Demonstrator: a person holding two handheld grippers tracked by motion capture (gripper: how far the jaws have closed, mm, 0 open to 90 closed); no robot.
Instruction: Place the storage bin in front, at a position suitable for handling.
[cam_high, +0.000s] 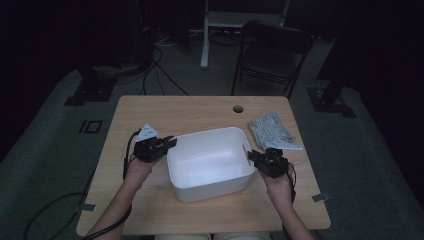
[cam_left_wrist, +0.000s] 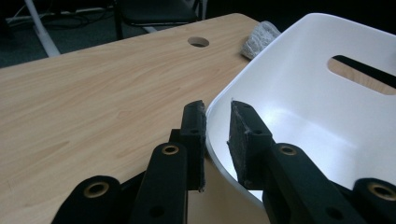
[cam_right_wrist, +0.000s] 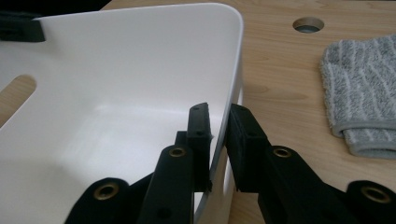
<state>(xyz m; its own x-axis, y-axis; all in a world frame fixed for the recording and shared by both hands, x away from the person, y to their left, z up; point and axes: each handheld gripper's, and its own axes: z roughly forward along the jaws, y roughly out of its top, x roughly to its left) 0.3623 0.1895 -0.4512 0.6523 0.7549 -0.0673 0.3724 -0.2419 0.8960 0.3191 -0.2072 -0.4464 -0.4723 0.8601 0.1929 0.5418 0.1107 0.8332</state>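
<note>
The light wooden desk (cam_high: 150, 110) is filling the middle of the high view, and the white rectangular plastic tub (cam_high: 210, 162) is sitting at its centre. A folded grey striped towel (cam_high: 270, 128) is lying right of it. My left gripper (cam_high: 167, 143) and right gripper (cam_high: 253, 156) are each clamping a tub wall between nearly closed jaws.

Left claw (cam_high: 169, 142) and right claw (cam_high: 251, 155) nearly closed (jaws facing inward), forearms low, apart.

A black folding chair (cam_high: 272, 52) is seen beyond the wooden table (cam_high: 150, 112), on grey carpet (cam_high: 45, 130), in dim light.
</note>
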